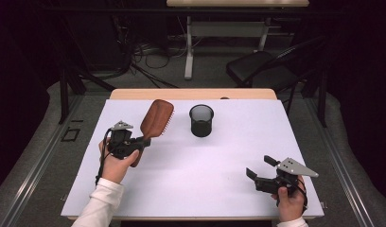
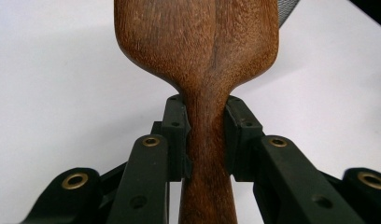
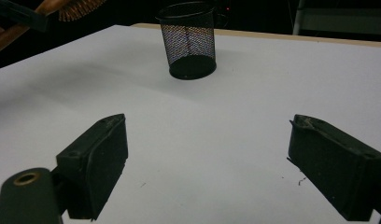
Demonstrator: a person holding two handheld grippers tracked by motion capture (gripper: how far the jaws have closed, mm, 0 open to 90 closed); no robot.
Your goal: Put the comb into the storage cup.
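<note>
A brown wooden hairbrush (image 1: 156, 118) hangs above the left side of the white table, its paddle head pointing toward the far edge and its bristles facing right. My left gripper (image 1: 143, 141) is shut on the brush's narrow handle (image 2: 206, 140), one black jaw on each side. A black mesh cup (image 1: 201, 120) stands upright and empty at the far middle of the table, right of the brush head; the right gripper view has it as cup (image 3: 188, 39) straight ahead. My right gripper (image 1: 260, 166) rests low near the front right corner, open, with bare table between its fingers (image 3: 97, 158).
The white table sheet (image 1: 219, 161) lies over a wooden top whose far edge (image 1: 193, 93) shows. Beyond the table stand a black chair (image 1: 264, 68), a desk frame (image 1: 188, 47) and loose cables on the floor.
</note>
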